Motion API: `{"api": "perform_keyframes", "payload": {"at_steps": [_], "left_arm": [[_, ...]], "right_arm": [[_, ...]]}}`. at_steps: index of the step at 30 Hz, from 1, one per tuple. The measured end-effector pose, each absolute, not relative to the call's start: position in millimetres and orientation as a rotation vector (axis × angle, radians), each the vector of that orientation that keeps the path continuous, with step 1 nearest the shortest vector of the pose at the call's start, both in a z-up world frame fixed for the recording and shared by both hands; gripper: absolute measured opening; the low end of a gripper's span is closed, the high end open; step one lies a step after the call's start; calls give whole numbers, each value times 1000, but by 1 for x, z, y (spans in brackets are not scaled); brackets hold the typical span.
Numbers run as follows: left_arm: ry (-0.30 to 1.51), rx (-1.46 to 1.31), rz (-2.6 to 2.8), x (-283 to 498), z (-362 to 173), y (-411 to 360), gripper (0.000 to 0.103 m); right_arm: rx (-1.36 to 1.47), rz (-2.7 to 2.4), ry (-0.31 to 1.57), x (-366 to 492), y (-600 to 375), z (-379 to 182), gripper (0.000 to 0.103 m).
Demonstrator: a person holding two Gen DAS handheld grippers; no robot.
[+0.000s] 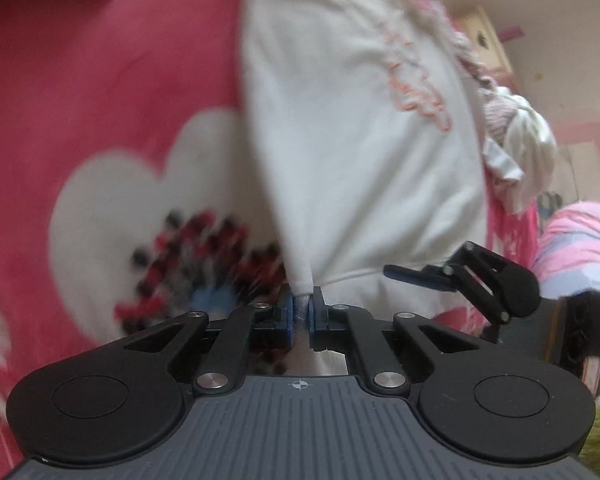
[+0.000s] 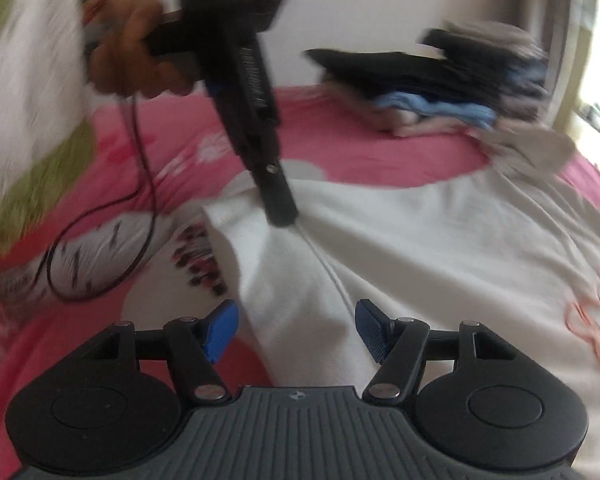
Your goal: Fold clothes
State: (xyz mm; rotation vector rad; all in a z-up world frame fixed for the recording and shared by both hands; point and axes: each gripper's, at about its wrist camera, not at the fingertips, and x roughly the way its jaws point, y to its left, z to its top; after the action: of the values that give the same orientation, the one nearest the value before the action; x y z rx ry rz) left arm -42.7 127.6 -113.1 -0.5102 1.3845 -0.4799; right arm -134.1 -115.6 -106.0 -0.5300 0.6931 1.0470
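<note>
Seemingly soft white garment (image 1: pixel 360 152), pinched, blurred

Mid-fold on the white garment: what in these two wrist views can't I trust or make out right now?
- White garment: its far end leaves the left wrist view's top edge; the orange print is too blurred to read.
- Left gripper: how much cloth it has pinched is hidden between its pads.
- Folded pile, right wrist view: motion blur, items uncountable.
- Right gripper: open over the garment; contact cannot be told.
</note>
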Motion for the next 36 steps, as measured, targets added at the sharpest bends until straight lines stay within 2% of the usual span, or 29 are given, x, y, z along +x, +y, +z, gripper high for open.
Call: {"api": "perform_keyframes", "payload": {"at_steps": [1, 3, 4, 5, 6, 7, 9, 13, 16, 21, 22, 23, 27, 32, 34, 36], "left_arm": [[1382, -507, -485, -43, -113, 128, 4], [1378, -501, -495, -45, -113, 129, 4], [1376, -498, -500, -45, -112, 129, 4], [1374, -495, -505, -46, -112, 130, 4], [1372, -492, -510, -47, -112, 130, 4], [1370, -489, -515, -48, -112, 131, 4], [1366, -483, -525, -49, -111, 132, 4], [1362, -461, -539, -51, -113, 132, 4], [1382, -393, -521, -50, -124, 127, 4], [1382, -251, -526, -51, -136, 113, 8], [1373, -220, -536, -52, -133, 111, 10], [1370, -194, -542, -52, -130, 110, 12], [1352, -53, -556, -59, -115, 109, 25], [1274, 93, -533, -59, -86, 113, 26], [1243, 97, -577, -54, -85, 93, 26], [1214, 95, -636, -48, -87, 67, 26]], "right_arm": [[-581, 1044, 666, -140, -111, -109, 66], [-677, 1012, 641, -149, -102, -118, 56], [-712, 998, 640, -151, -99, -121, 47], [-719, 992, 643, -151, -99, -122, 27], [-724, 986, 647, -150, -99, -122, 17], [-720, 984, 659, -149, -98, -119, 11], [-675, 1009, 696, -145, -102, -107, 7], [-525, 1062, 771, -135, -113, -87, 7], [-406, 1046, 869, -126, -114, -96, 9], [-221, 1006, 977, -120, -124, -116, 26], [-185, 997, 986, -120, -129, -117, 38], [-143, 982, 985, -120, -137, -112, 44], [96, 859, 965, -107, -189, -88, 48], [533, 516, 844, -103, -309, -63, 57], [696, 350, 796, -109, -354, -69, 63], [827, 191, 784, -118, -388, -84, 65]]}}
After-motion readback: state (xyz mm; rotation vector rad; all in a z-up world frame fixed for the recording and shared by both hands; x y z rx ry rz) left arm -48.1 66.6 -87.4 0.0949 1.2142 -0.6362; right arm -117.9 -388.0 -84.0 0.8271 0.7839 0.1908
